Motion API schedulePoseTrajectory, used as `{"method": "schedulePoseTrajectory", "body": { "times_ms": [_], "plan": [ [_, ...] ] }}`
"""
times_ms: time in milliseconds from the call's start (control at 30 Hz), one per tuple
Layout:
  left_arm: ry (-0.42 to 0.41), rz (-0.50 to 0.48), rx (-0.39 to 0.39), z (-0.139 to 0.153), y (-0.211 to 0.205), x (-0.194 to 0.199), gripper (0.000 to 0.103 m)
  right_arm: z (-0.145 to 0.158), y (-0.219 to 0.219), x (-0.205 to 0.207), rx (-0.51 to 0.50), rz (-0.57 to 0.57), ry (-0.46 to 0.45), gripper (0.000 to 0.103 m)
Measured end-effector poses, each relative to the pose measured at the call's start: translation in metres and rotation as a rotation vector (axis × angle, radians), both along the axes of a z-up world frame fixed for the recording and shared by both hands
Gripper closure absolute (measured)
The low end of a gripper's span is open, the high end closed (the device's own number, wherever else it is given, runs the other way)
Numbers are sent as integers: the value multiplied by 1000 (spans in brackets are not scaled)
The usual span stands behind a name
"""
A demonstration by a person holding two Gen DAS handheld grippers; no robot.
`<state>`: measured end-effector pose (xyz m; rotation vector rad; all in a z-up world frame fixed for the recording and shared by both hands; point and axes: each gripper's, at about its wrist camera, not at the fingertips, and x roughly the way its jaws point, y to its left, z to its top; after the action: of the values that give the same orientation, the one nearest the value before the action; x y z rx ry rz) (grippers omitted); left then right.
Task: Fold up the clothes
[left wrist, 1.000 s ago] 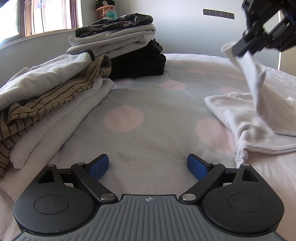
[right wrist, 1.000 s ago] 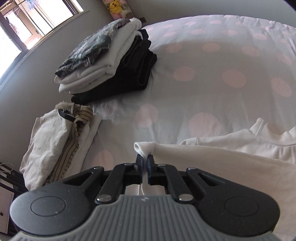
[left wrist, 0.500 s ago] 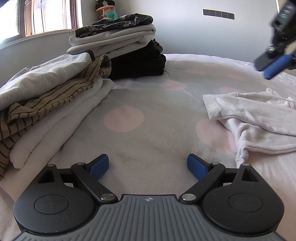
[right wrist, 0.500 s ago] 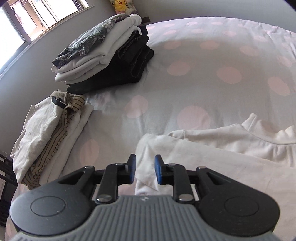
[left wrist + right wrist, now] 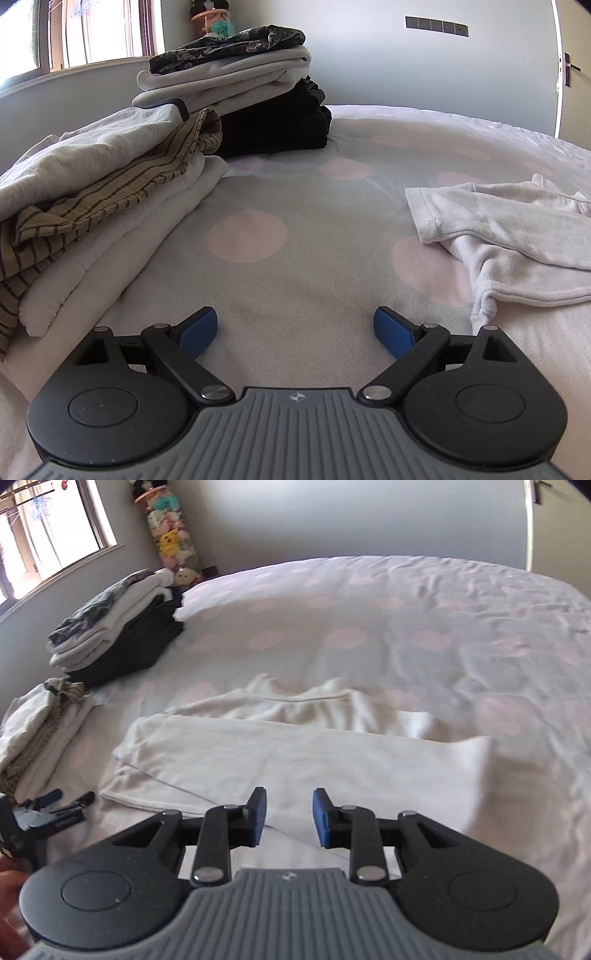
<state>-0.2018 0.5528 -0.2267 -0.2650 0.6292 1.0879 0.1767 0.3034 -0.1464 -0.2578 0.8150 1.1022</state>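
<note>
The left gripper [image 5: 295, 330] has its blue-padded fingers spread wide, empty, low over the pale grey bedspread with pink dots [image 5: 280, 192]. The right gripper [image 5: 287, 821] has its fingers parted with a narrow gap, gripping nothing, just above the white long-sleeved soft garment [image 5: 295, 753], which lies partly folded at 12 o'clock from it. At 10 o'clock lie a striped-and-white folded pile [image 5: 92, 206] and a taller dark-and-white stack [image 5: 243, 92].
</note>
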Motion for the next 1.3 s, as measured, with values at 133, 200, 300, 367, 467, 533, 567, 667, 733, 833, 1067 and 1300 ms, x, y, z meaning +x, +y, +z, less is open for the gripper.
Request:
{"method": "schedulePoseTrajectory", "body": {
  "times_ms": [133, 200, 300, 367, 467, 533, 567, 667, 733, 833, 1067, 1300],
  "plan": [
    [0, 0, -1, 0, 0, 0, 0, -21, -45, 19, -27, -64, -76, 64],
    [-1, 0, 0, 0, 0, 0, 0, -31, -68, 29, -41, -95, -114, 64],
    [-6, 0, -5, -1, 0, 0, 0, -46, -100, 43, -59, -139, -171, 64],
    [-20, 1, -19, 0, 2, -2, 0, -54, -103, 37, -43, -115, -207, 60],
    [-34, -12, -32, -1, 4, -2, 0, -62, -94, 22, -66, -42, -281, 60],
    [-25, -19, -31, -1, 3, 0, 0, -65, -83, 10, -87, 17, -351, 60],
    [-20, -19, -28, -1, 3, 1, 0, -67, -80, 8, -102, 14, -383, 60],
    [-10, -18, -19, 0, 2, 2, 0, -74, -69, 1, -146, 3, -472, 64],
    [-11, -11, -8, 3, 1, 1, 0, -78, -67, 7, -160, -26, -457, 80],
    [-31, 6, 12, 12, -1, -2, 0, -73, -75, 17, -130, -96, -402, 93],
    [-99, -56, 32, 41, -11, -2, 0, -72, -98, 55, -59, -296, -232, 94],
    [-138, -262, -94, 55, -5, 46, 0, -88, -94, 63, -67, -328, -166, 94]
  ]
}}
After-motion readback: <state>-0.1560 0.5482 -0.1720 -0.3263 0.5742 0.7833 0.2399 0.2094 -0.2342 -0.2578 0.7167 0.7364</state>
